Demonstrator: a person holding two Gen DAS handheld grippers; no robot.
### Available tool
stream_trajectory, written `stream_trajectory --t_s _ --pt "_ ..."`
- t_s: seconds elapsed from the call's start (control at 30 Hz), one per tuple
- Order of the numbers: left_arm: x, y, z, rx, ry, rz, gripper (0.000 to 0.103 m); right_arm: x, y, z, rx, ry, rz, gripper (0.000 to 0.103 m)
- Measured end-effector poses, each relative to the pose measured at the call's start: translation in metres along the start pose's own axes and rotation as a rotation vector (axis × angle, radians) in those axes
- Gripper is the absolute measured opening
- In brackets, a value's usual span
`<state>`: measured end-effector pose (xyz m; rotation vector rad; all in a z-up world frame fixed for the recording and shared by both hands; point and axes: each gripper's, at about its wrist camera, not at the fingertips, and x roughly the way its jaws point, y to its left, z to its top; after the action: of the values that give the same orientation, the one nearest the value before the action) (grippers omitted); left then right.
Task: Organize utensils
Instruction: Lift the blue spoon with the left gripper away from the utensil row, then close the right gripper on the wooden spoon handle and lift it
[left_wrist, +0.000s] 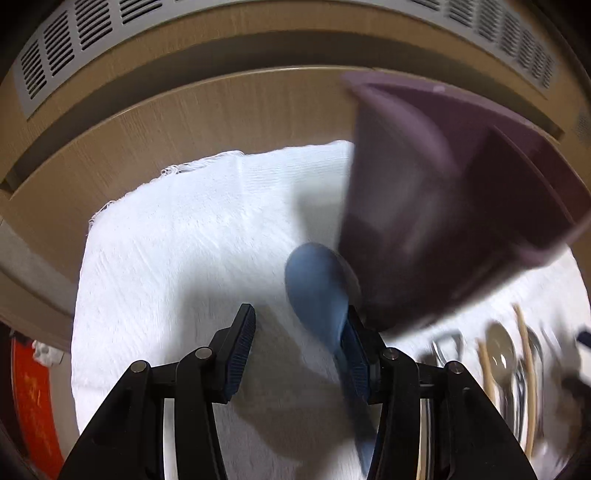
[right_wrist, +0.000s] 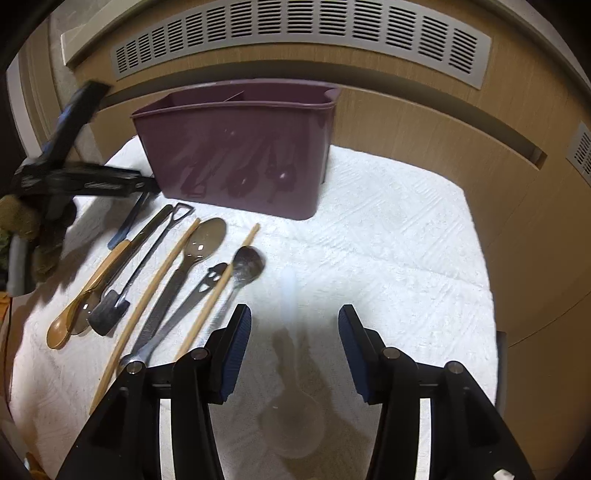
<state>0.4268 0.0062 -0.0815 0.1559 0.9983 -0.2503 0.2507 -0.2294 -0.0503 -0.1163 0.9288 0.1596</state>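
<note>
A purple utensil holder (right_wrist: 240, 151) stands on a white towel (right_wrist: 388, 240); it shows blurred at the right in the left wrist view (left_wrist: 443, 206). My left gripper (left_wrist: 299, 332) is open above the towel, left of the holder, with a blue spoon (left_wrist: 317, 295) lying against its right finger. My right gripper (right_wrist: 294, 334) is open over a translucent white spoon (right_wrist: 291, 387) on the towel. Several utensils lie in a row left of it: a metal spoon (right_wrist: 247, 264), wooden chopsticks (right_wrist: 218, 291), a grey spoon (right_wrist: 203, 240), an amber spoon (right_wrist: 81, 306).
A wooden wall panel with a slotted vent (right_wrist: 295, 29) runs behind the towel. The left gripper's body (right_wrist: 74, 177) shows at the left edge of the right wrist view. A red object (left_wrist: 33, 398) lies off the towel at far left.
</note>
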Motion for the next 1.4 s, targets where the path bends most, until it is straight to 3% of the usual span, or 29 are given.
stream_trajectory --t_s 0.07,0.13,0.17,0.2,0.4,0.57,0.73,0.87,1.0,1.23,1.4 --pt "0.005 0.003 0.008 -0.009 -0.004 0.016 0.047 -0.001 0.006 0.0 -0.015 0.0 0.018 0.047" --pt "0.005 0.005 0.01 -0.009 -0.016 0.013 0.036 -0.003 0.014 0.001 -0.035 -0.002 0.028 0.047" --pt "0.005 0.004 0.009 -0.008 -0.021 0.029 0.02 -0.004 0.018 0.002 -0.04 0.002 0.038 0.047" --pt "0.001 0.007 0.005 -0.009 -0.022 0.04 0.012 -0.005 0.022 0.003 -0.042 0.005 0.052 0.047" --pt "-0.021 0.031 -0.033 -0.066 -0.011 0.032 0.011 -0.002 0.064 0.024 -0.067 0.02 0.163 0.046" --pt "-0.046 0.038 -0.068 -0.053 -0.002 0.012 0.011 0.011 0.11 0.033 -0.088 0.072 0.257 0.027" --pt "-0.058 0.038 -0.106 -0.05 -0.013 -0.012 0.011 0.018 0.156 0.023 -0.183 0.115 0.333 0.024" --pt "-0.062 0.042 -0.112 -0.074 0.0 -0.032 0.011 0.023 0.164 0.017 -0.205 0.144 0.291 0.024" --pt "-0.065 0.042 -0.118 -0.064 0.009 -0.019 0.011 0.023 0.152 0.018 -0.214 0.13 0.133 0.024" --pt "-0.073 0.04 -0.127 -0.066 0.018 0.004 0.012 0.021 0.158 0.031 -0.153 0.118 0.239 0.024" --pt "-0.077 0.044 -0.133 -0.089 0.021 0.005 0.012 0.049 0.17 0.042 -0.052 0.182 0.187 0.025"
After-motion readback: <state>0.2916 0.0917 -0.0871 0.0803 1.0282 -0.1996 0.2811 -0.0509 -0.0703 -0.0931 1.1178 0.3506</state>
